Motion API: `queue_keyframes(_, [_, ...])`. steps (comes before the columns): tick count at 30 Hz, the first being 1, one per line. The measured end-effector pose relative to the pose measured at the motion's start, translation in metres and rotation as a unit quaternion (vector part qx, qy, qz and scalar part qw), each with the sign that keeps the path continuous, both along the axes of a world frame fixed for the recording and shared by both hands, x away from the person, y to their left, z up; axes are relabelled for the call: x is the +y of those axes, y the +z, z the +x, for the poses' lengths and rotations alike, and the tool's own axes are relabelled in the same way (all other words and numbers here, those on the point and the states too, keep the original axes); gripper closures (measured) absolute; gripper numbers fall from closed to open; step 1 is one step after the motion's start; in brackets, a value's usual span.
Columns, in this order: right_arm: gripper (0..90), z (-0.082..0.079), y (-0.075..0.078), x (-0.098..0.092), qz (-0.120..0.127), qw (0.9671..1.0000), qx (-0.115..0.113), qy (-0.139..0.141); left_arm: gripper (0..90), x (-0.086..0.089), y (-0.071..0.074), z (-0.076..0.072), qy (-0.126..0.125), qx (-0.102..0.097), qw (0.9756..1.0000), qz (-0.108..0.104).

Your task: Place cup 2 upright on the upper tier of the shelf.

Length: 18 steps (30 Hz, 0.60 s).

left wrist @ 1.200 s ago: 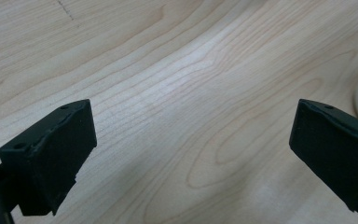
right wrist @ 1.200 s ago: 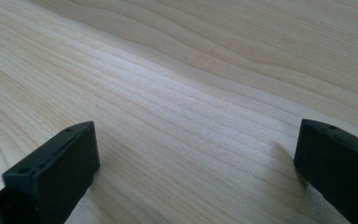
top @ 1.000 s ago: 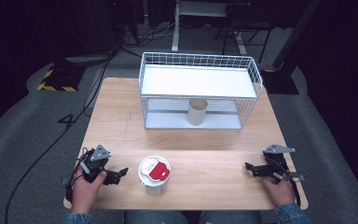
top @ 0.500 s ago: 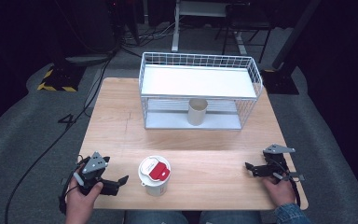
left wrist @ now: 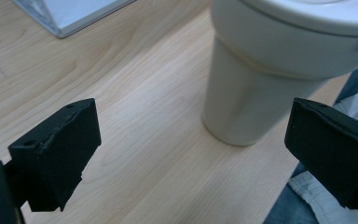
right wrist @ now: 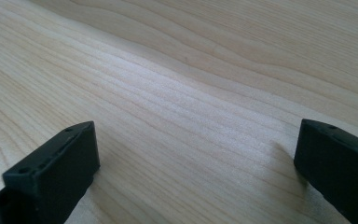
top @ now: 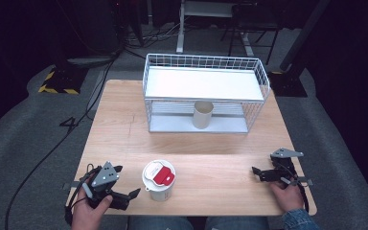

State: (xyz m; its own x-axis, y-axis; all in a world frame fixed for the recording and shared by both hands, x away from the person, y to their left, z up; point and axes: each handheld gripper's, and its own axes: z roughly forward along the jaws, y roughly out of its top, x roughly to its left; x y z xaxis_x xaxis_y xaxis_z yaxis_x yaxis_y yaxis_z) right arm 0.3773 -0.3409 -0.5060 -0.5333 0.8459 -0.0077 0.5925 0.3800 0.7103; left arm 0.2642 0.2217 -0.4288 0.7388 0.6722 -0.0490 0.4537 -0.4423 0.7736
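While the lidded cup (top: 158,180) stands untouched near the front edge of the worktop (top: 211,148), little of the work is judged done: nothing is gripped yet. The left gripper (top: 124,195) is held by the front left corner, just beside the cup, its fingers (left wrist: 56,154) spread wide and empty, with the cup's base seen between them. The right gripper (top: 258,172) is rested near the front right corner, fingers (right wrist: 51,172) likewise wide and empty. Compared with a second ago, the left gripper is seen drawn nearer the front edge and turned toward the cup; the right is unchanged.

Wire basket (top: 206,72) shelters 1 paper tube (top: 202,114).
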Motion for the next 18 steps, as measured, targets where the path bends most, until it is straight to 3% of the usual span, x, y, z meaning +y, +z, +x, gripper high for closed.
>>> queue_keyframes(8, [0.1, 0.000, 0.000, 0.000, 0.000, 1.0000, 0.000, 0.000, 4.1, -0.015, -0.003, 0.000, -0.034, 0.003, 0.9994, 0.005])
queue_keyframes(12, [0.1, 0.000, 0.000, 0.000, 0.000, 1.0000, 0.000, 0.000, 4.0, -0.022, -0.006, -0.001, -0.052, 0.005, 0.9986, -0.007])
queue_keyframes(18, [0.1, 0.000, 0.000, 0.000, 0.000, 1.0000, 0.000, 0.000, 1.4, -0.034, -0.013, 0.002, -0.071, -0.014, 0.9973, -0.007])
